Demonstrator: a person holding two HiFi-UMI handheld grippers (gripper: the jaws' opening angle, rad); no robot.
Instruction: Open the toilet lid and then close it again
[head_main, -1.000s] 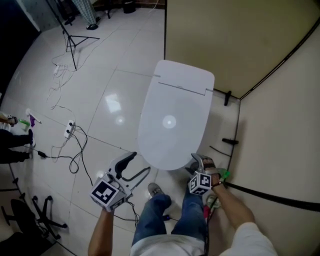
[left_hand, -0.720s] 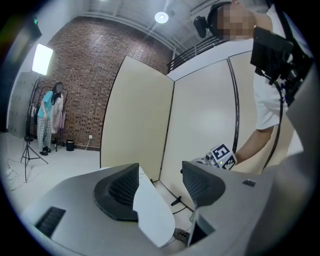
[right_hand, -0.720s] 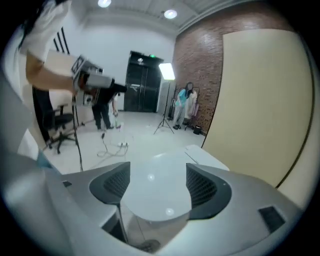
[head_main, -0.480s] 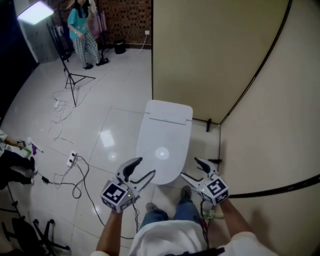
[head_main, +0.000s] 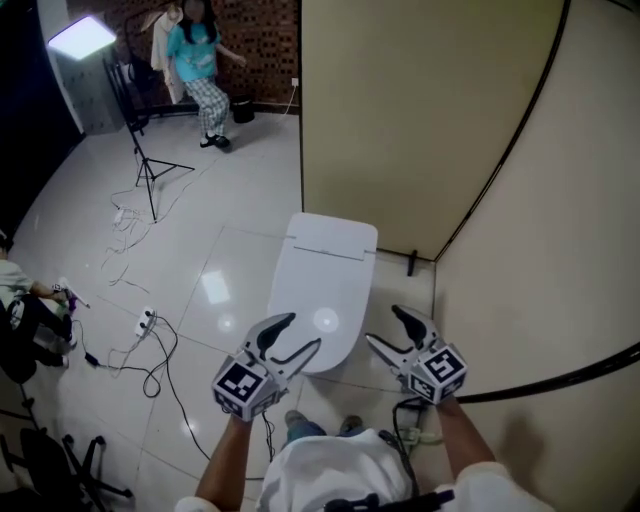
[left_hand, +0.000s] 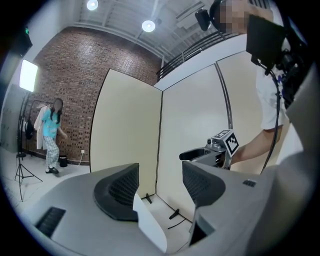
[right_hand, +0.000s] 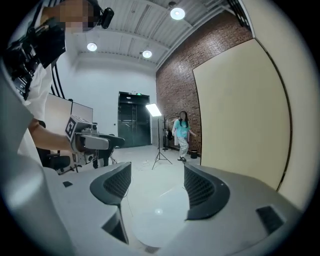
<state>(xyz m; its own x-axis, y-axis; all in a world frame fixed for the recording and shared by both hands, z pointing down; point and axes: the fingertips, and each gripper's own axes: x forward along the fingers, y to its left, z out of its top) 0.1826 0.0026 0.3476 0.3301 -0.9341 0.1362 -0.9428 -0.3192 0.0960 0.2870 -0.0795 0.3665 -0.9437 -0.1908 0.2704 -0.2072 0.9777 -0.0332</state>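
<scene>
The white toilet (head_main: 322, 285) stands against the beige partition with its lid down flat. My left gripper (head_main: 298, 333) hangs in the air over the bowl's front left edge, open, nothing between its jaws. My right gripper (head_main: 386, 328) is level with it over the front right edge, also open and empty. Neither touches the toilet. In the left gripper view the open jaws (left_hand: 159, 187) frame a slice of the white lid (left_hand: 150, 225), with the right gripper (left_hand: 215, 150) beyond. In the right gripper view the open jaws (right_hand: 157, 187) look down over the lid (right_hand: 155, 215), with the left gripper (right_hand: 92, 142) at the left.
Beige partition walls (head_main: 400, 110) enclose the toilet behind and to the right, with a black rail (head_main: 560, 385) on the right one. Cables and a power strip (head_main: 145, 322) lie on the tiled floor at left. A light stand (head_main: 150, 165) and a person (head_main: 205, 60) are far back.
Both grippers have risen from low beside the toilet's front rim to well above it. The right one has rolled upright. The lid stays down throughout.
</scene>
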